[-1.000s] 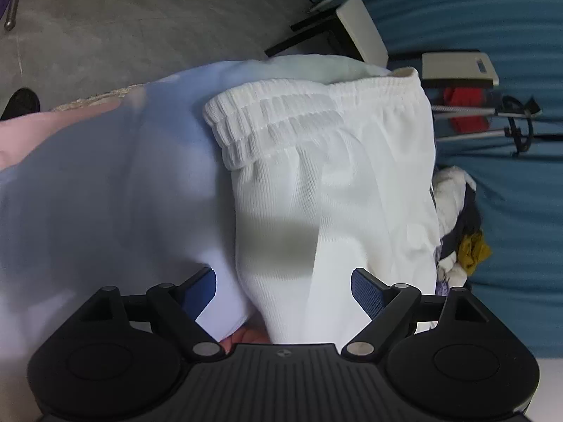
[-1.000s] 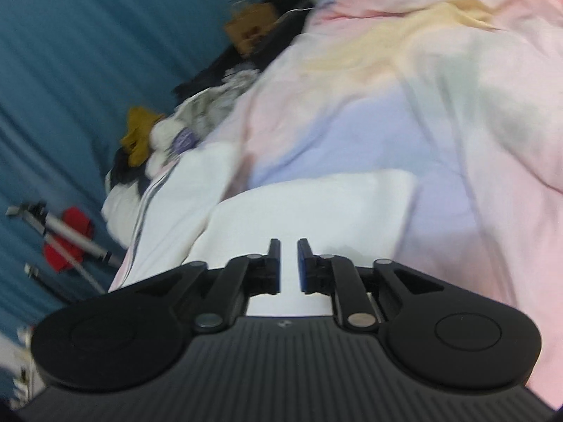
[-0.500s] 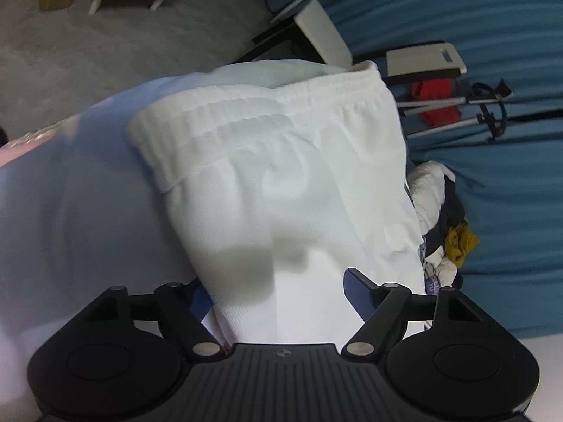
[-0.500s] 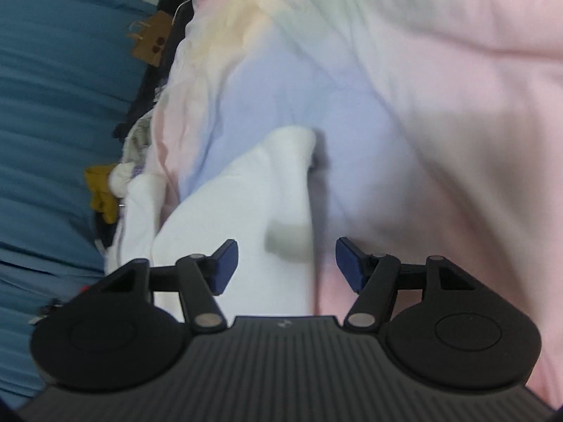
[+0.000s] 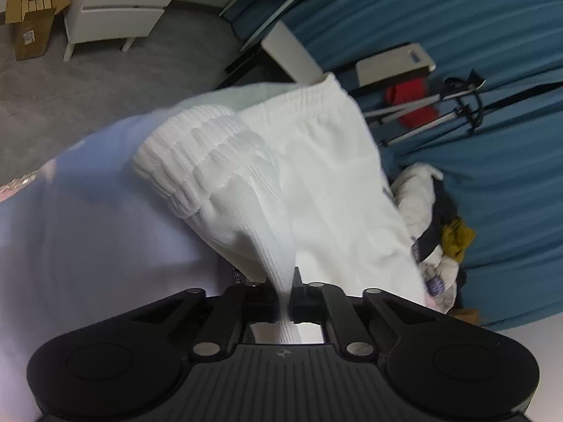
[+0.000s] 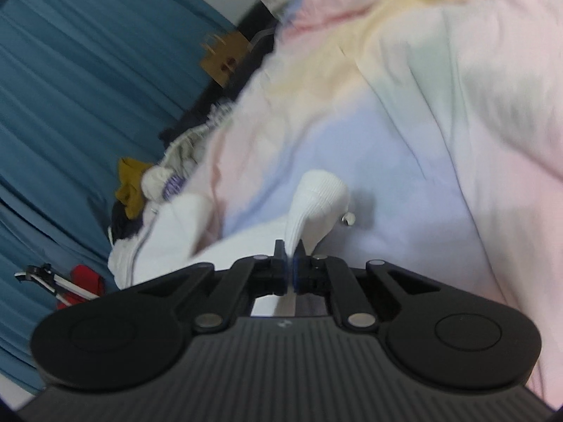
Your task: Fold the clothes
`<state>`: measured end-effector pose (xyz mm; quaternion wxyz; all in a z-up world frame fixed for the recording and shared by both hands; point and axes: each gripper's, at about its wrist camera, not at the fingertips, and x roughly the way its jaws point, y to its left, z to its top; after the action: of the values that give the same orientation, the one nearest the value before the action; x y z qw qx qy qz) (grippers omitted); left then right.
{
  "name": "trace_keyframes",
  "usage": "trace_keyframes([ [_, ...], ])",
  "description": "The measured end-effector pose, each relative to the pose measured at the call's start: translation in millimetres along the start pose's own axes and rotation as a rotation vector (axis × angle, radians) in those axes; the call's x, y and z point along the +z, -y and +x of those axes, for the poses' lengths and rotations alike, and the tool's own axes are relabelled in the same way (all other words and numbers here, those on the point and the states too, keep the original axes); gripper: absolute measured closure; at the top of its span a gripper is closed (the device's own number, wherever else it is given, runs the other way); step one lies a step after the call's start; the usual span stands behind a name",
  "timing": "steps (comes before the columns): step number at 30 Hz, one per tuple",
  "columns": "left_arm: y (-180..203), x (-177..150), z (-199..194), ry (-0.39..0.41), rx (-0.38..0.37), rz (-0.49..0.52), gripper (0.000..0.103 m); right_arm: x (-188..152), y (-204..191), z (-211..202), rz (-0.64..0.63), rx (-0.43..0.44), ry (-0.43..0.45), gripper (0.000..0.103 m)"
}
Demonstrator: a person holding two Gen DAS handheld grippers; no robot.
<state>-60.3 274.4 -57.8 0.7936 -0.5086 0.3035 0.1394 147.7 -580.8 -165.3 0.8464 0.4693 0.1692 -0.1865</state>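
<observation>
From my left wrist camera, the left gripper (image 5: pixel 285 297) has just clamped down on a pinched ridge of the white shorts (image 5: pixel 309 190), the cloth caught tight between its jaws and running back under them toward the body of the tool. Ahead of the fingers and up to the left, the ribbed elastic waistband (image 5: pixel 197 165) bunches in thick folds, and the rest of the garment spreads forward and to the right over the pastel bedsheet (image 5: pixel 88 232). Off to the right of the gripper I see a pile of clothes (image 5: pixel 436 232) against the blue curtain (image 5: pixel 492 161). From my right wrist camera, the right gripper (image 6: pixel 289 270) has likewise just snapped closed on a fold of the same white shorts (image 6: pixel 313 204), which rises straight ahead of the fingertips in a ribbed hump. A small metal bit (image 6: pixel 348 218) shows just right of that hump. The sheet (image 6: pixel 440 140) stretches ahead and right, the curtain (image 6: pixel 70 70) left.
</observation>
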Motion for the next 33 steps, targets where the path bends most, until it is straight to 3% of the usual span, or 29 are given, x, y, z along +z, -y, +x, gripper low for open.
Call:
trace_keyframes([
  [10,9.1,5.7,-53.2,0.089,-0.151,-0.053,0.101,17.2,-6.4,-53.7,0.005,0.134,0.212,0.098],
  [14,26.3,11.9,-63.9,0.086,-0.181,-0.024,0.101,23.5,2.9,-54.1,0.024,0.125,0.200,0.098],
  [18,48.4,25.0,-63.9,0.082,-0.199,0.004,0.101,24.3,-12.1,-43.3,0.013,0.101,0.175,0.098],
  [24,111.7,66.0,-30.9,0.133,-0.222,0.062,0.101,45.0,-99.3,-8.7,-0.139,0.094,0.204,0.098],
  [29,154.2,113.5,32.5,0.151,-0.196,0.067,0.101,56.3,-195.2,66.4,-0.258,0.066,0.202,0.098],
  [33,171.4,149.7,100.5,0.138,-0.138,0.057,0.101,40.5,-252.7,140.0,-0.384,0.030,0.183,0.098],
])
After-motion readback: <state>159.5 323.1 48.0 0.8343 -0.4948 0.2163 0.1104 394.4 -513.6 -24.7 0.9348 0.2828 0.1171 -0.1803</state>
